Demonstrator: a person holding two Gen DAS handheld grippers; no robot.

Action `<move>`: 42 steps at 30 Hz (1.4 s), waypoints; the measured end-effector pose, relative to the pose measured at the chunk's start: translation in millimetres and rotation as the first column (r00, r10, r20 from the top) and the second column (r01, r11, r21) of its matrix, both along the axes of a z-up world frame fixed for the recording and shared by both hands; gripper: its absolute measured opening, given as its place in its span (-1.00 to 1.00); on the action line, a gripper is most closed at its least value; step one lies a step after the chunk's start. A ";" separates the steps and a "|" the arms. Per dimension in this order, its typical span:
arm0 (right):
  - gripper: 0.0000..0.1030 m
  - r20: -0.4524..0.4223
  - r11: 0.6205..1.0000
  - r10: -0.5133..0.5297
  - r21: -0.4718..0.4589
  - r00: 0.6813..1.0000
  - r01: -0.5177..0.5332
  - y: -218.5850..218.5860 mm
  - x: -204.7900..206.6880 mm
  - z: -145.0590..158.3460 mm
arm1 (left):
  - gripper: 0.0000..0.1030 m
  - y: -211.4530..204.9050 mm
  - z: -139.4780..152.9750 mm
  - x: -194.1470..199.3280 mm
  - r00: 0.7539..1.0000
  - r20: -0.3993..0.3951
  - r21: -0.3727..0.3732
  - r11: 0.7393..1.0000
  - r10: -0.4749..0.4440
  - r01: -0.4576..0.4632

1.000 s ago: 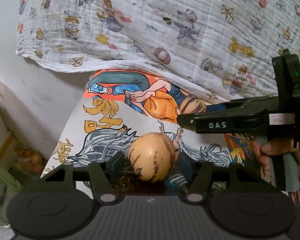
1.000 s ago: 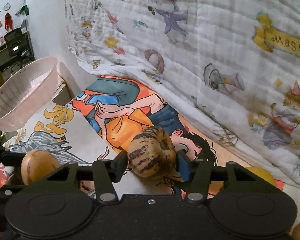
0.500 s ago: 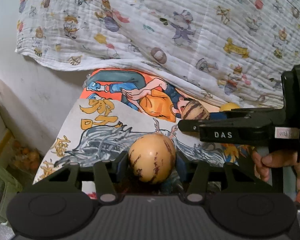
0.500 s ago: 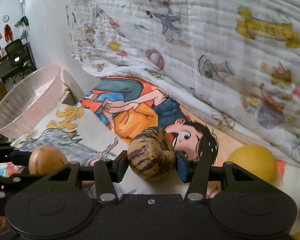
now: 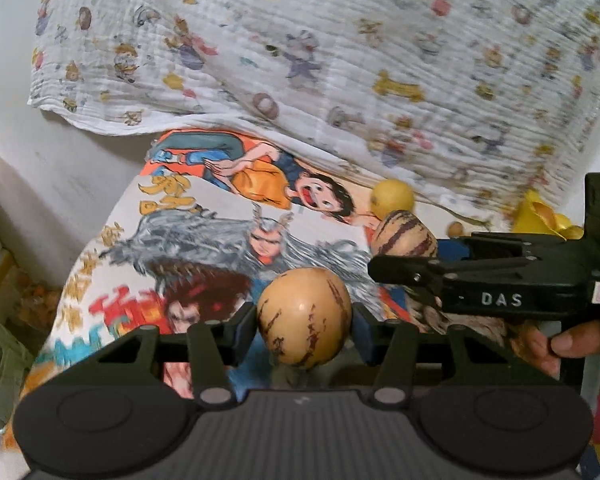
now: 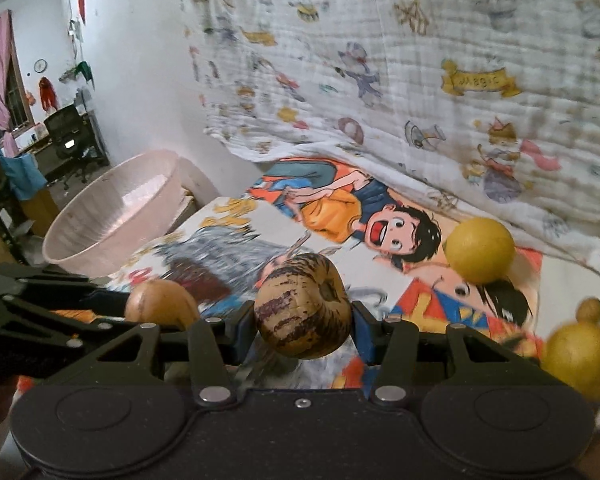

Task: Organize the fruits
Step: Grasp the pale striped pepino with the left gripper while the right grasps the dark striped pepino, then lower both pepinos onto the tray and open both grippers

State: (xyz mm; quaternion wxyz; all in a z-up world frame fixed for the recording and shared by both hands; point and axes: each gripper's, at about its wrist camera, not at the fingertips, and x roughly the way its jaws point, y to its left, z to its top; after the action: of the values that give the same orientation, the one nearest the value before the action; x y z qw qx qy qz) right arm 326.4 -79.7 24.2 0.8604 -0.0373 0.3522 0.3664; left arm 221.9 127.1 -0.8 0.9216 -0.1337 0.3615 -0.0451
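Over the cartoon sheet (image 5: 204,248), left wrist view: left gripper (image 5: 304,322) jaws clamped partway on a tan streaked fruit (image 5: 304,316); they have just been closing on it. Right wrist view: right gripper (image 6: 303,316) jaws pinch a striped fruit (image 6: 303,310); pink bowl (image 6: 112,216) lies ahead-left, nearer the left hand; yellow fruit (image 6: 480,250) waits on the sheet

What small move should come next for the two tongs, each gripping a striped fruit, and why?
Probably carry both toward the pink bowl at the cloth's far left edge. The left tongs grip a pale striped fruit, the right tongs a darker striped fruit, both lifted off the cartoon cloth, and the bowl looks empty.
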 end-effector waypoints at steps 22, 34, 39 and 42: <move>0.00 0.026 0.991 -0.131 -0.017 0.991 0.132 -93.9 -135.1 17.7 | 0.06 -47.6 5.2 -99.0 0.996 -0.003 0.036 0.996 -0.086 0.086; 0.00 0.026 0.978 -0.202 -0.049 0.979 0.203 -123.2 -175.6 8.0 | 0.06 -56.6 -1.6 -121.4 0.997 -0.019 0.027 0.997 -0.077 0.077; 0.00 0.013 0.973 -0.222 -0.064 0.975 0.222 -130.8 -178.9 0.3 | 0.06 -58.6 -5.0 -124.6 0.997 -0.036 0.043 0.996 -0.072 0.073; 0.00 -0.004 0.973 -0.222 -0.067 0.975 0.222 -131.1 -176.2 -4.3 | 0.07 -59.0 -6.9 -125.6 0.997 -0.044 0.051 0.996 -0.068 0.071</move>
State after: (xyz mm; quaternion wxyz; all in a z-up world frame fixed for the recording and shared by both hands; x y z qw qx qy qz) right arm 150.2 -210.8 20.0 0.8923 -0.0240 0.3709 0.2563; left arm 96.2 68.1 -7.7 0.9148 -0.0978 0.3865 -0.0648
